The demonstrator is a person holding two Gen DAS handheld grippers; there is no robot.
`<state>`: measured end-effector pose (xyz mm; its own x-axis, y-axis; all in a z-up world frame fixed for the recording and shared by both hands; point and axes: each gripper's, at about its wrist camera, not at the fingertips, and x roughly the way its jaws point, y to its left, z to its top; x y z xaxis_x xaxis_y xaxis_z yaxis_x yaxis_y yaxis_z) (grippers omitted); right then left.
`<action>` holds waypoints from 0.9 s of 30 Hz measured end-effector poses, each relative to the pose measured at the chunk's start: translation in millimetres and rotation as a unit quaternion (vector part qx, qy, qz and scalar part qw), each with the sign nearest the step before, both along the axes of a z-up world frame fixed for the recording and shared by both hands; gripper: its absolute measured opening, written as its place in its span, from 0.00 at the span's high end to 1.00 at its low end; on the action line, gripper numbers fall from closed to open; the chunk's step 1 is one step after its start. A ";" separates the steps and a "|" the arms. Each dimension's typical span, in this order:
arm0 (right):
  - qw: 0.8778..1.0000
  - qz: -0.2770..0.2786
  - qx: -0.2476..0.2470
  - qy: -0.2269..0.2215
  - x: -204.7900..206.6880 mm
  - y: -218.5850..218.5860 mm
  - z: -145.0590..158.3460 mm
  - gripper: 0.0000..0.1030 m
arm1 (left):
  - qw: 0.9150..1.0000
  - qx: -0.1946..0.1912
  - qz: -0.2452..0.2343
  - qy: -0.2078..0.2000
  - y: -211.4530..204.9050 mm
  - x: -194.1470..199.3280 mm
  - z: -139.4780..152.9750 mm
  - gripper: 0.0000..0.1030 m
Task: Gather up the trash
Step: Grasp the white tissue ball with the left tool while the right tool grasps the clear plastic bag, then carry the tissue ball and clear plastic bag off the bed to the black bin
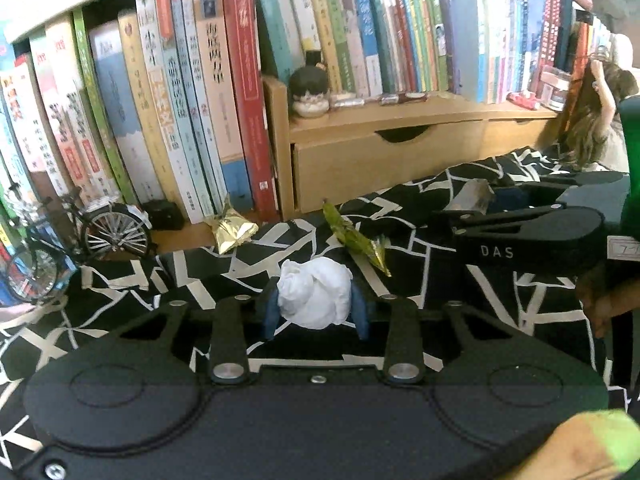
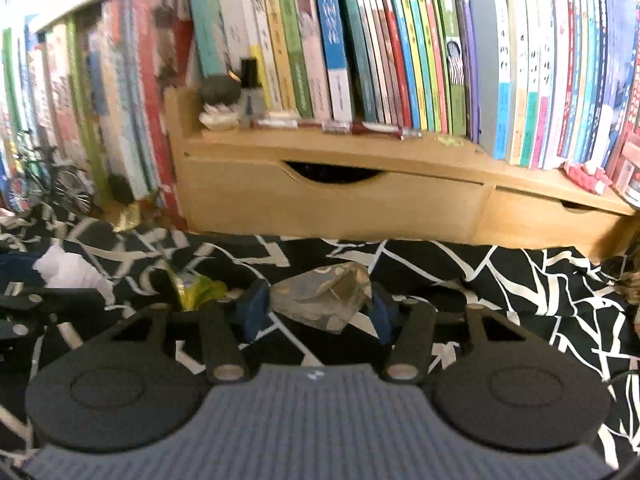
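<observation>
While both tools were busy at once, the scene read as follows.

Left gripper: the left gripper [image 1: 316,314] had its blue pads closed against a crumpled white tissue ball [image 1: 314,294], held just above the cloth.
Right gripper: the right gripper [image 2: 314,314] was closed about as far on a crinkled grey-brown wrapper [image 2: 326,294]; whether it had left the cloth I cannot tell.
Done: two pieces seemed to be in hand; no bin or bag showed, so nothing looked delivered yet.
Left to do: a green wrapper [image 1: 356,240] lay just beyond the tissue, and a gold wrapper [image 1: 232,230] farther left at the cloth's far edge, near the books.
Surface: a black cloth with white cracked lines [image 1: 120,312], rumpled, over a wooden top.
Room: upright books [image 1: 224,100] lined the far side, a wooden drawer riser [image 2: 360,200] under the right-hand ones, a model bicycle [image 1: 80,240] at far left.
</observation>
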<state>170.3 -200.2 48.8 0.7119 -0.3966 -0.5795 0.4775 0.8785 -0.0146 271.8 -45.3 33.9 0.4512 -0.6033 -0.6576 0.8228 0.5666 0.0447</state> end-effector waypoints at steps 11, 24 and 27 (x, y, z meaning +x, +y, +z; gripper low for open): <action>1.000 0.014 0.001 0.022 -39.2 33.3 28.4 0.43 | 1.000 -0.009 -0.003 -0.020 29.9 -41.8 33.2 0.67; 0.999 0.036 -0.001 -0.010 -121.7 107.6 89.3 0.43 | 0.997 -0.049 0.016 -0.050 112.2 -119.2 91.5 0.67; 0.999 0.043 0.011 -0.026 -142.3 127.4 102.5 0.43 | 0.997 -0.054 0.015 -0.054 136.9 -136.2 102.1 0.67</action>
<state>28.0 -72.8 151.4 0.7715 -0.3211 -0.5492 0.4003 0.9160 0.0268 135.6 91.7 136.0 0.5345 -0.6538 -0.5356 0.7996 0.5965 0.0698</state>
